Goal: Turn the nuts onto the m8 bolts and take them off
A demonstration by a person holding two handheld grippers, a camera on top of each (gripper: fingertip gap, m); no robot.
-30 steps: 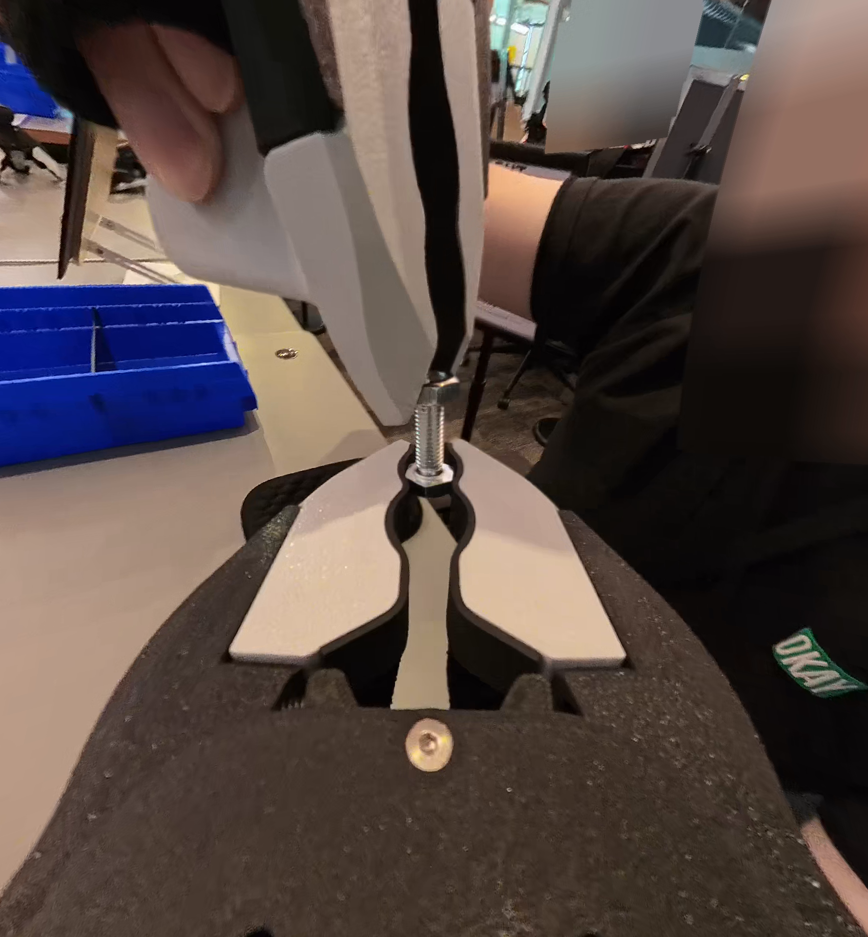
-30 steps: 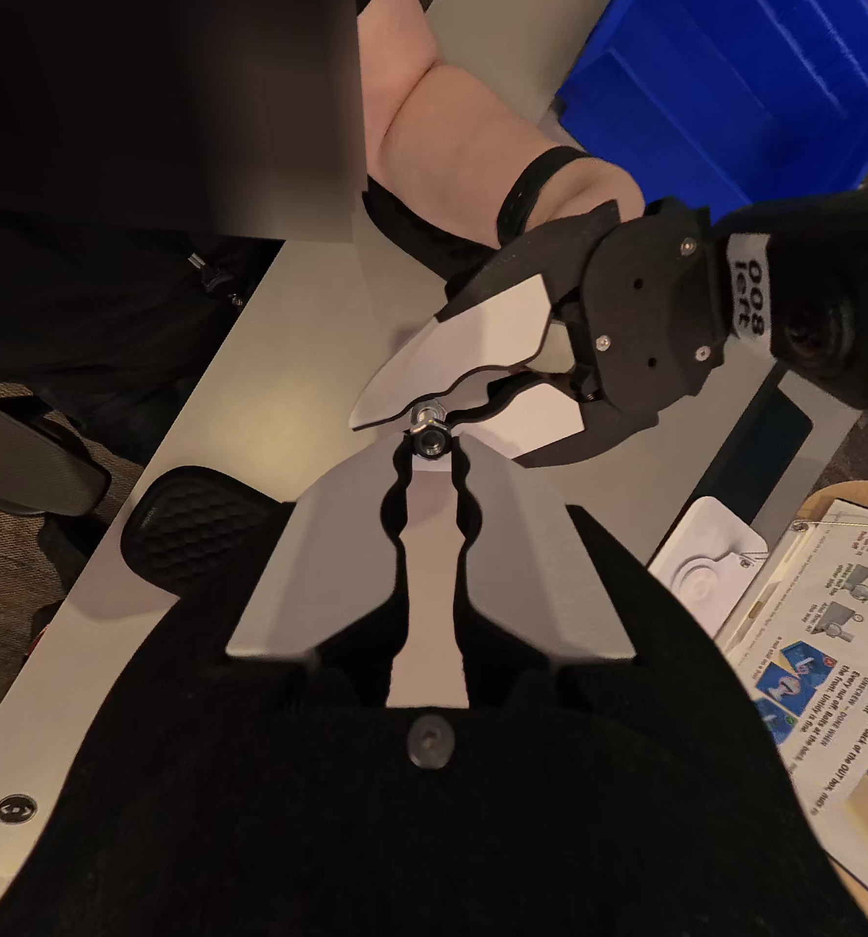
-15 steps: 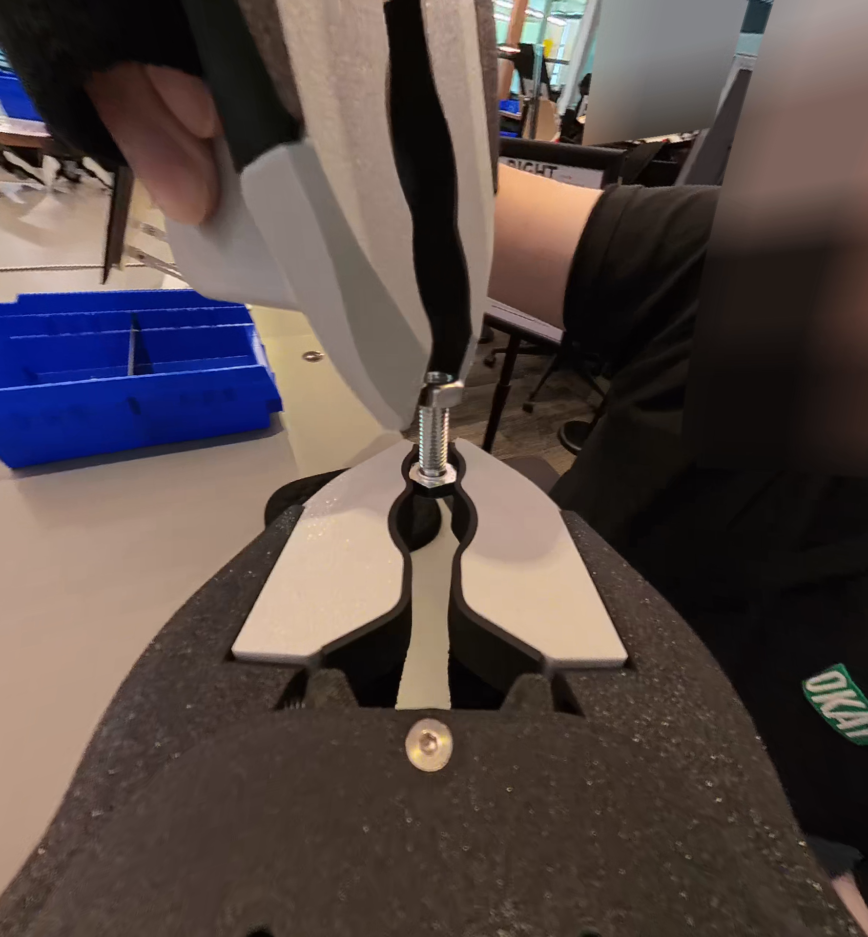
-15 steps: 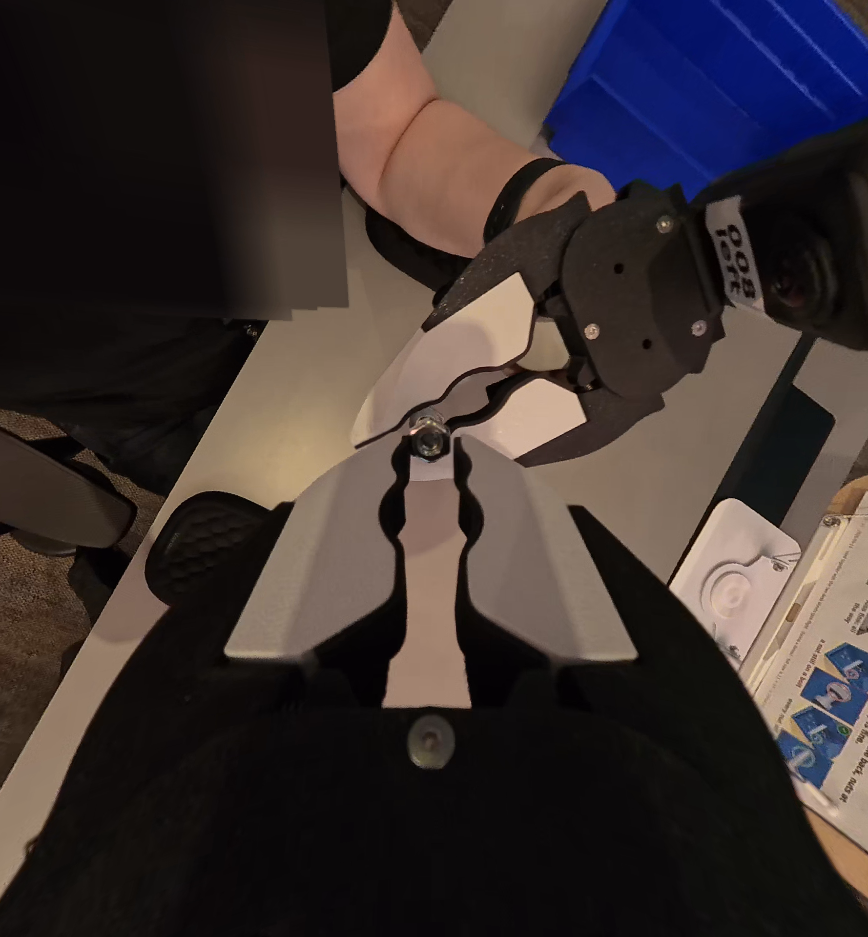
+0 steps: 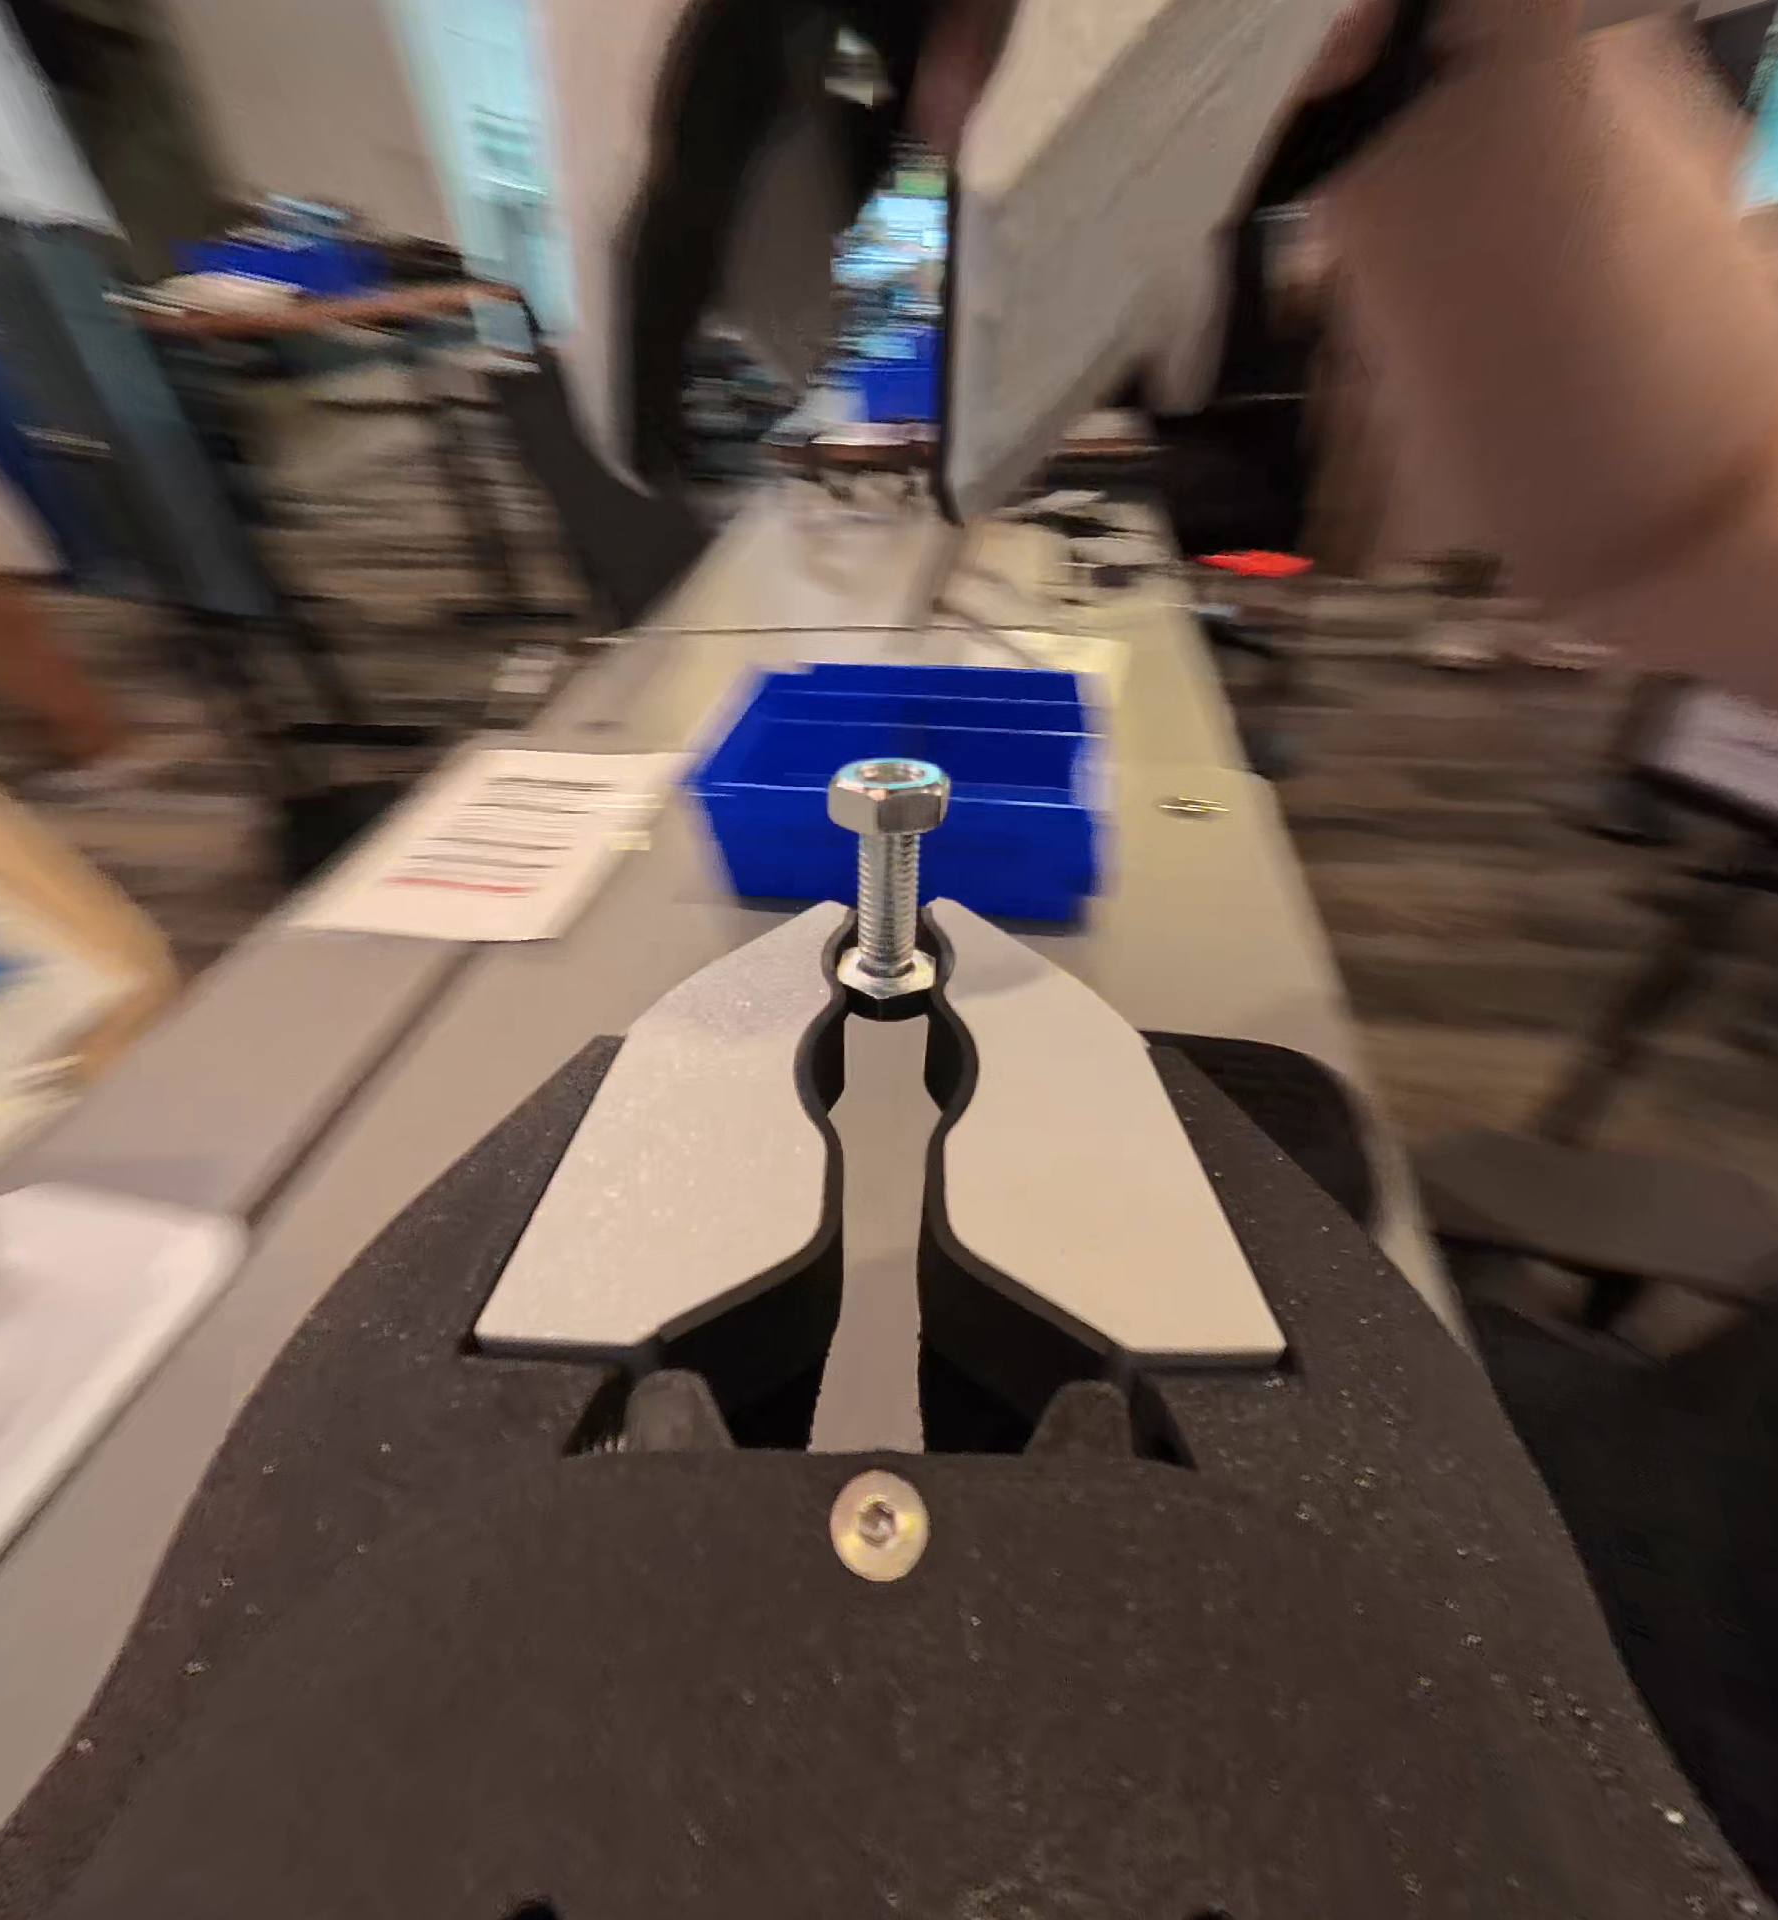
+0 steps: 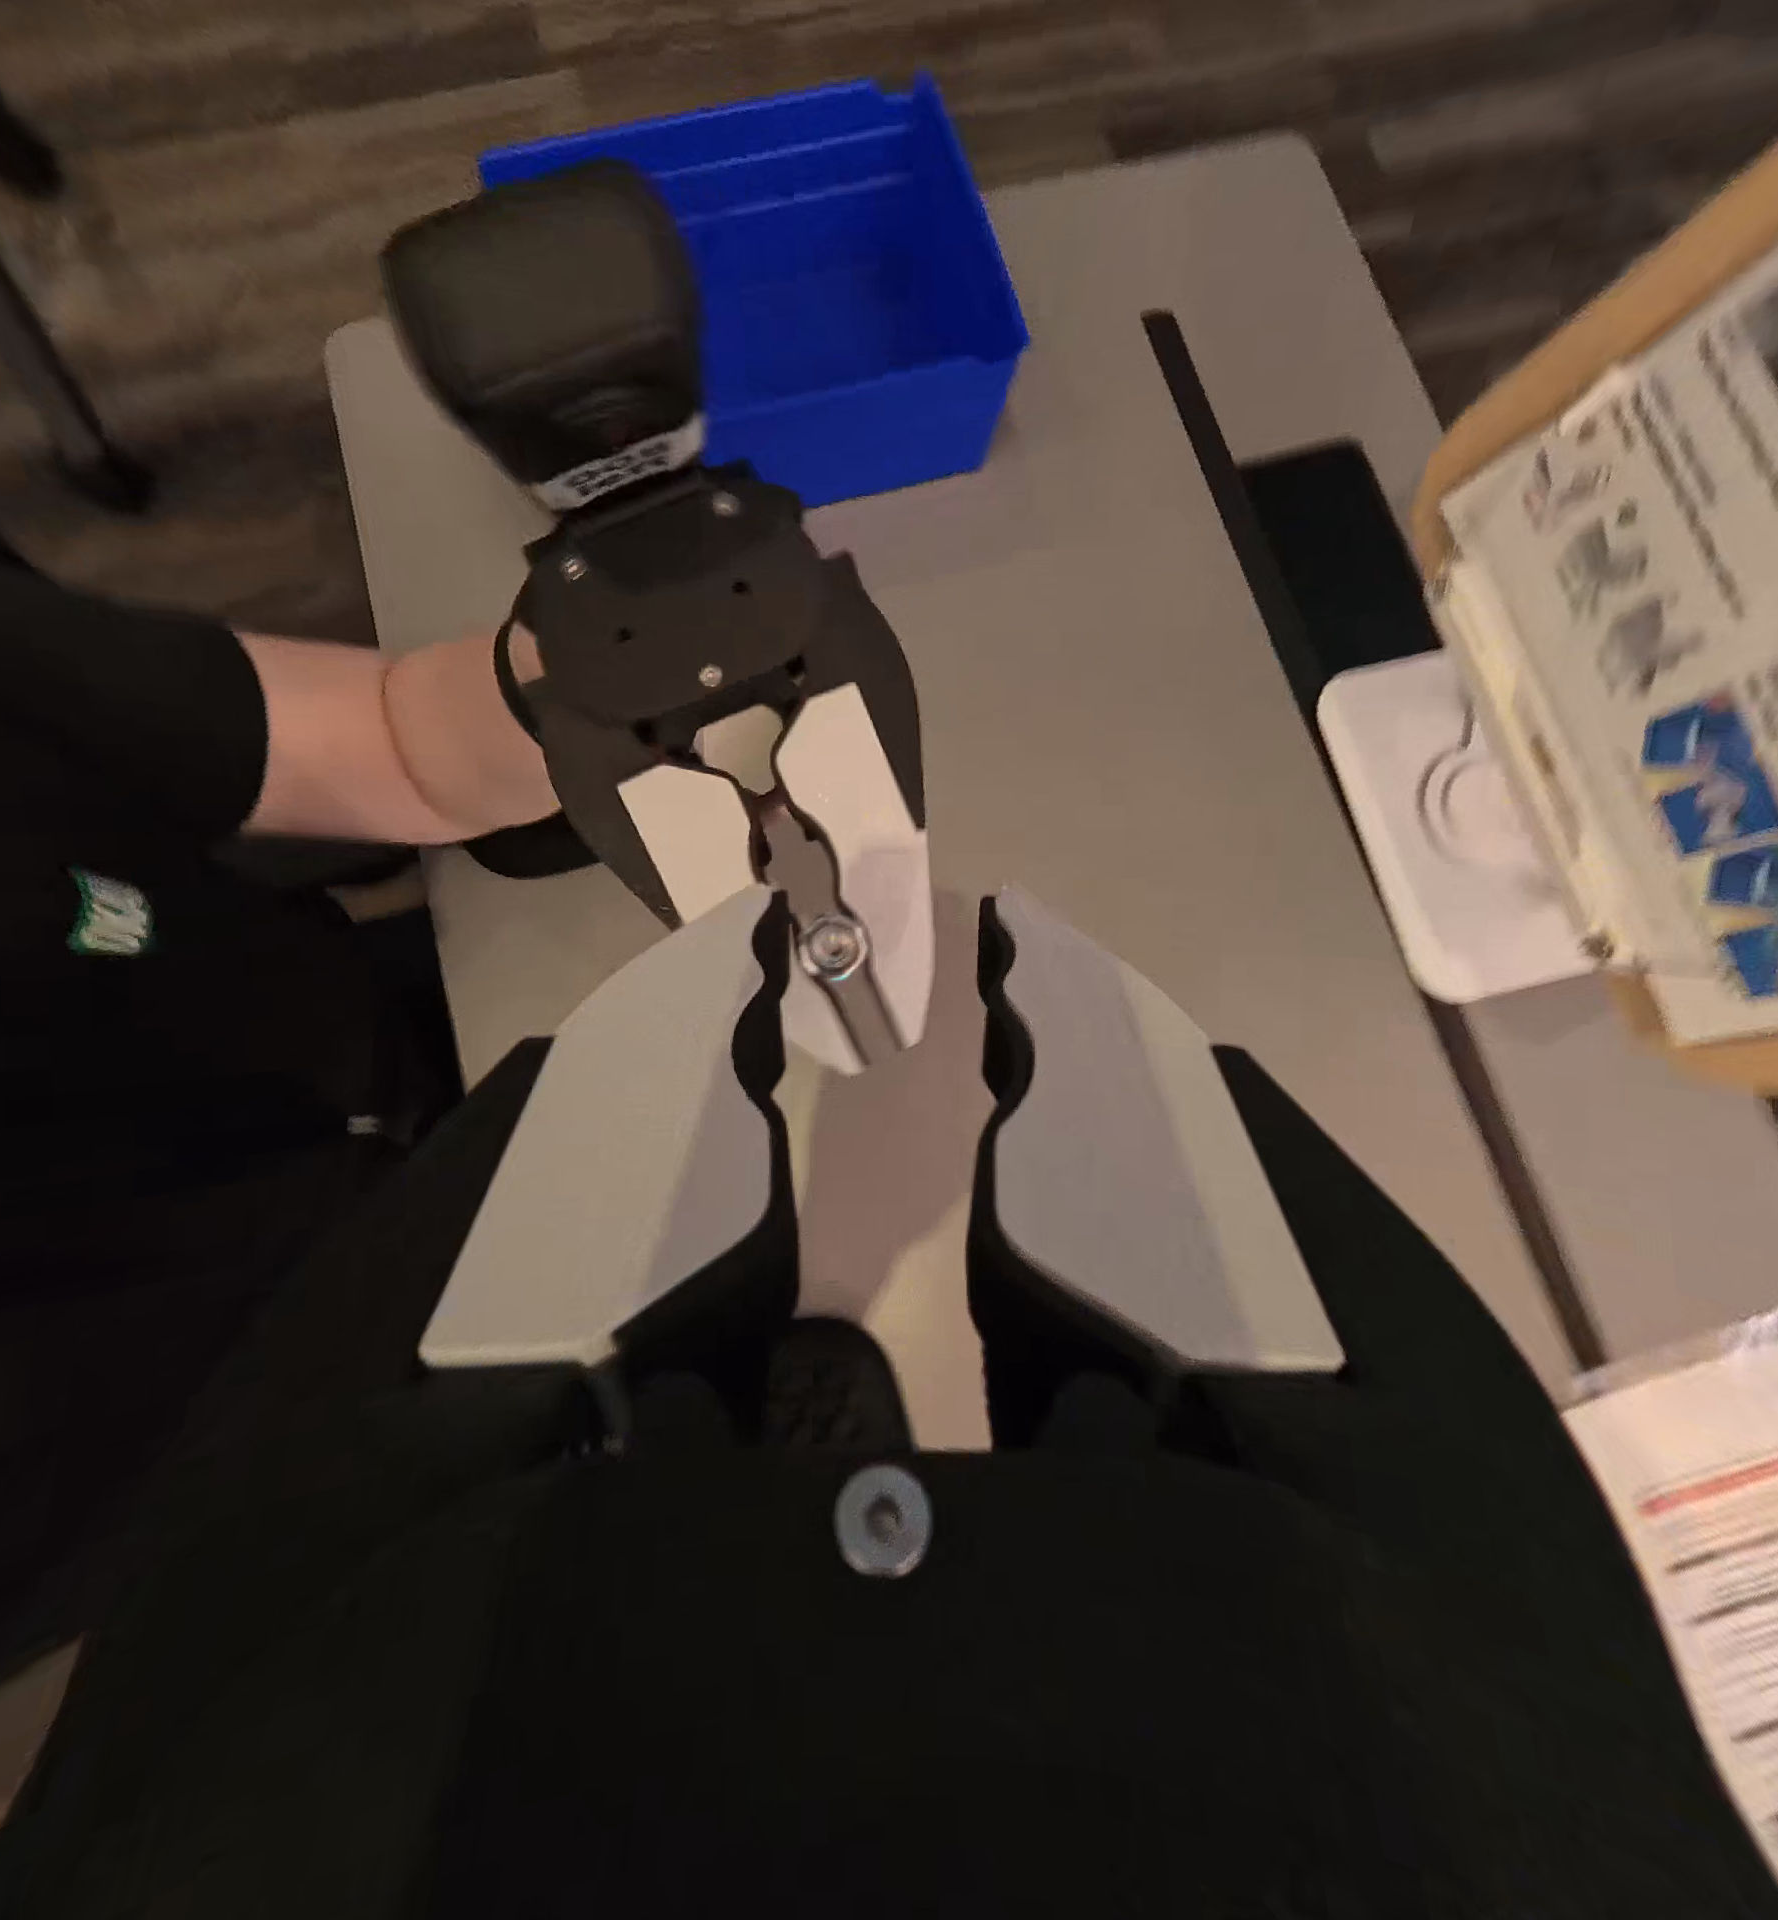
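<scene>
My left gripper (image 5: 887,925) is shut on the head of a silver M8 bolt (image 5: 887,883) and holds it upright above the table. A hex nut (image 5: 887,802) sits at the top end of the thread. My right gripper (image 6: 874,914) is open and empty, its fingers spread on either side of the bolt, looking down on it. From there the nut (image 6: 829,948) shows end on, between the fingers of the left gripper (image 6: 849,1023). In the left wrist view the right gripper (image 5: 797,499) hangs blurred above the bolt, apart from it.
A blue divided bin (image 5: 1010,831) stands on the grey table (image 6: 1072,727) beyond the bolt, also in the right wrist view (image 6: 843,312). A printed sheet (image 5: 511,842), a white holder (image 6: 1436,821) and an instruction board (image 6: 1695,623) lie to one side. A person's arm (image 6: 428,748) holds the left gripper. About 8 centimeters separates my left fingertips from my right.
My right gripper has let go of the nut, opened and lifted off it. Both grippers have swung round, so the left one now faces the blue bin. The left stays shut on the bolt.
</scene>
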